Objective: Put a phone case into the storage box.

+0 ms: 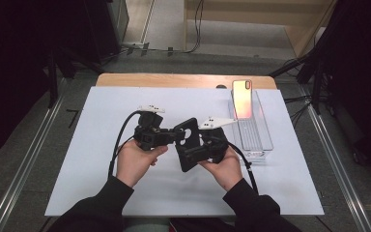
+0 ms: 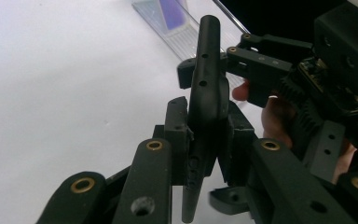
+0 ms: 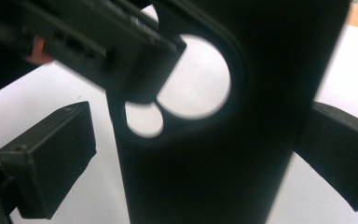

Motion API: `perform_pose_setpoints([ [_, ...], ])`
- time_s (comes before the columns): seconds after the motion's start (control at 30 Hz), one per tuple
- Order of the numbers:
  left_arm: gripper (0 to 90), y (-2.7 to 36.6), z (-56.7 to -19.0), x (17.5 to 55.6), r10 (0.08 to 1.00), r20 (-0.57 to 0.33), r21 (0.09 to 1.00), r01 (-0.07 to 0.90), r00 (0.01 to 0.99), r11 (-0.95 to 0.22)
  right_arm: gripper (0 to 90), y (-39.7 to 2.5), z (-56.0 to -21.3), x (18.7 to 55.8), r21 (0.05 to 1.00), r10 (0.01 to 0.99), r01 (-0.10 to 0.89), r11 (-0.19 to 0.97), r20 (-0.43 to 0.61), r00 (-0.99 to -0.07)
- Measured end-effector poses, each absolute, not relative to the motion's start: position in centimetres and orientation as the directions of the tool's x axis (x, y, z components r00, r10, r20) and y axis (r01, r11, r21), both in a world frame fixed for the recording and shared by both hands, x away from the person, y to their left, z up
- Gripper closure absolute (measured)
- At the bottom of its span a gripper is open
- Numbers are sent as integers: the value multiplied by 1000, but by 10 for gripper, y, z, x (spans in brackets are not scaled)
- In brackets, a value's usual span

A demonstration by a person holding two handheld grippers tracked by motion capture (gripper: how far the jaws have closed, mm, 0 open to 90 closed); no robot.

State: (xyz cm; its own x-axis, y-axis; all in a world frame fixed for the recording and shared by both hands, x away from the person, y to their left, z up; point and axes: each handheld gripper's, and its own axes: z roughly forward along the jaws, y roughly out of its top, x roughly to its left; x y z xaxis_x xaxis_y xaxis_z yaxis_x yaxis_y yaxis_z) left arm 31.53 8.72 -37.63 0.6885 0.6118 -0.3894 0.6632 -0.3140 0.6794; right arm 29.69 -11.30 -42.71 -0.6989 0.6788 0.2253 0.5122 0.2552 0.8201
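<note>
Gripping a black phone case (image 1: 186, 143) from both sides, the two grippers meet over the middle of the white table sheet (image 1: 96, 159), with the case lifted clear of the surface and tilted between them. In the high view the left gripper (image 1: 176, 136) comes in from the left, held in the person's left hand (image 1: 134, 162), and its jaws close on the upper left edge of the case near the camera cutout. The right gripper (image 1: 189, 155), held in the right hand (image 1: 226, 166), has the lower part of the case between its jaws. The left gripper view shows the phone case (image 2: 204, 112) edge-on and nearly upright, pinched between the two black jaws, with the right gripper (image 2: 242, 60) reaching in from the right and touching the case's upper edge. In the right gripper view the case (image 3: 205, 140) stands very close to the lens, its round camera opening and a smaller hole showing the white sheet behind; the jaw pads sit to either side of it, and whether they press on it cannot be told there. Well apart, toward the far right of the sheet, a clear plastic tray (image 1: 257, 140) holds a phone (image 1: 242, 99) propped upright against its far end, its screen glowing orange-pink.
</note>
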Motion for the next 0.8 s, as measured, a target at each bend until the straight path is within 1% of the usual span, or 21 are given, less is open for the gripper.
perform_pose_setpoints([
  [0.07, 766, 85, -377, 312, 611, -374, 688, 650, 698, -321, 0, -112, -427, 296, 820, 692, 515, 250, 221, -687],
  [0.1, 766, 83, -377, 311, 609, -373, 692, 647, 700, -319, 21, -111, -427, 296, 819, 697, 517, 249, 219, -682],
  [0.13, 766, 82, -376, 310, 608, -368, 692, 644, 704, -327, 85, -112, -427, 295, 818, 700, 520, 245, 221, -678],
  [0.17, 766, 81, -376, 309, 610, -363, 695, 641, 705, -326, 122, -112, -427, 294, 821, 707, 519, 236, 221, -672],
  [0.3, 754, 82, -376, 309, 600, -370, 696, 639, 710, -327, 137, -113, -426, 293, 821, 708, 514, 246, 210, -675],
  [0.33, 734, 82, -375, 308, 599, -364, 705, 631, 713, -323, 140, -113, -425, 292, 822, 709, 510, 252, 202, -675],
  [0.37, 673, 81, -372, 306, 601, -340, 711, 616, 724, -340, 141, -113, -423, 291, 823, 713, 506, 257, 192, -674],
  [0.43, 587, 80, -368, 304, 606, -314, 720, 599, 731, -349, 143, -114, -421, 291, 832, 712, 492, 256, 182, -678],
  [0.5, 512, 81, -363, 303, 601, -318, 719, 600, 733, -351, 143, -116, -419, 292, 830, 710, 496, 254, 187, -679],
  [0.6, 431, 86, -358, 302, 581, -330, 721, 596, 744, -353, 143, -123, -419, 295, 828, 705, 506, 242, 208, -678],
  [0.7, 389, 92, -353, 301, 559, -339, 730, 587, 756, -351, 143, -131, -419, 299, 821, 694, 514, 247, 220, -685],
  [0.8, 384, 99, -351, 301, 536, -364, 731, 590, 762, -343, 143, -139, -416, 304, 821, 676, 510, 256, 225, -701],
])
